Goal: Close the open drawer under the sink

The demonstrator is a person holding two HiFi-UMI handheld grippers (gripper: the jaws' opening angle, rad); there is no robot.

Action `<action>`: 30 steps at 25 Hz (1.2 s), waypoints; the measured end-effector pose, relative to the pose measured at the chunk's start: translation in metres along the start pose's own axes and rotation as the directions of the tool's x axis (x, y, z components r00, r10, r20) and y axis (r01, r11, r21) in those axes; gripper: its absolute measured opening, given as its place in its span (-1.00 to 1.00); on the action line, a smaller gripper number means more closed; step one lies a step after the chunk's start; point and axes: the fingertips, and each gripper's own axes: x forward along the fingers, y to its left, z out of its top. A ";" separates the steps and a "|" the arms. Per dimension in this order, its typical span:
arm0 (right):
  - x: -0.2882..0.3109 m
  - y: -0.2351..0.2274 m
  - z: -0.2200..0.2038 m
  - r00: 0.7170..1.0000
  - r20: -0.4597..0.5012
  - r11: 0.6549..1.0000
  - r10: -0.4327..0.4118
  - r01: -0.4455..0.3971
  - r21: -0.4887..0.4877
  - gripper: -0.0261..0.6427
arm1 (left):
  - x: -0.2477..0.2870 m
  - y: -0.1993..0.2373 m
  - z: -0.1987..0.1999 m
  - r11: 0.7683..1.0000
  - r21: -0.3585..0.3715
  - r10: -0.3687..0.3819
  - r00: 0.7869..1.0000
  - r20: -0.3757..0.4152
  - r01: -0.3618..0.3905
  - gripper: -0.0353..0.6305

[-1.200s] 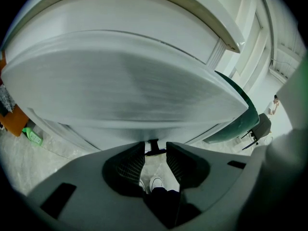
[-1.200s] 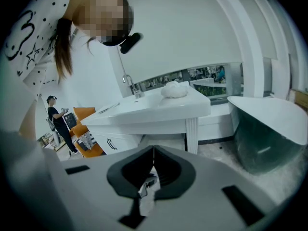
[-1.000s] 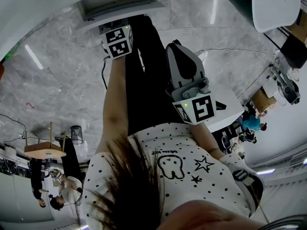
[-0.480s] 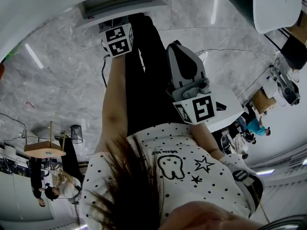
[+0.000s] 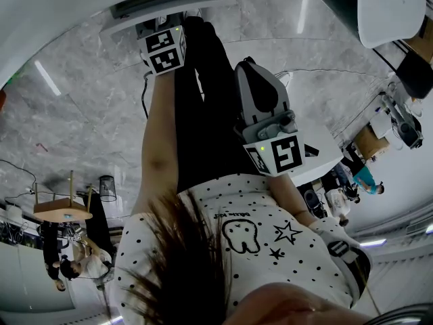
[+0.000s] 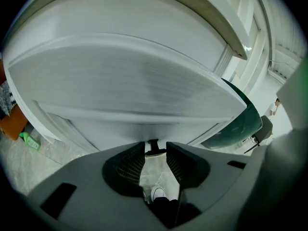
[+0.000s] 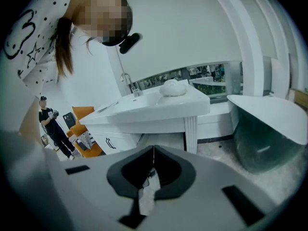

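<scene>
Directly before you, the white drawer front (image 6: 134, 81) fills the left gripper view, just below the counter's rim. Its small dark handle (image 6: 153, 143) sits at the gap between the tips of your left gripper (image 6: 155, 147). Those jaws stand wide apart and press on nothing. Your right gripper (image 7: 153, 152) is held farther off, its jaws closed tip to tip and empty, facing the white sink (image 7: 159, 102). A dark green tub (image 7: 269, 129) stands to the sink's right in that view.

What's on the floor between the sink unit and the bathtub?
Nothing: in the right gripper view, the pale floor between the sink unit and the bathtub is bare.
</scene>
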 end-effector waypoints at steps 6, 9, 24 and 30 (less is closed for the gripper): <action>-0.002 -0.001 0.000 1.000 -0.001 1.000 -0.005 0.005 0.002 -0.88 | -0.001 0.000 0.002 1.000 -0.001 0.004 1.000 0.006 -0.004 -0.47; -0.002 -0.001 0.000 1.000 0.000 1.000 -0.006 0.006 0.002 -0.88 | -0.001 -0.001 0.004 1.000 -0.001 0.004 1.000 0.010 -0.004 -0.47; 0.002 -0.004 -0.001 1.000 -0.003 1.000 -0.015 0.015 0.009 -0.88 | 0.004 0.002 0.007 1.000 -0.005 0.006 1.000 0.020 -0.006 -0.47; 0.002 -0.004 -0.002 1.000 -0.005 1.000 -0.020 0.020 0.010 -0.88 | 0.005 0.003 0.007 1.000 -0.007 0.006 1.000 0.017 -0.006 -0.47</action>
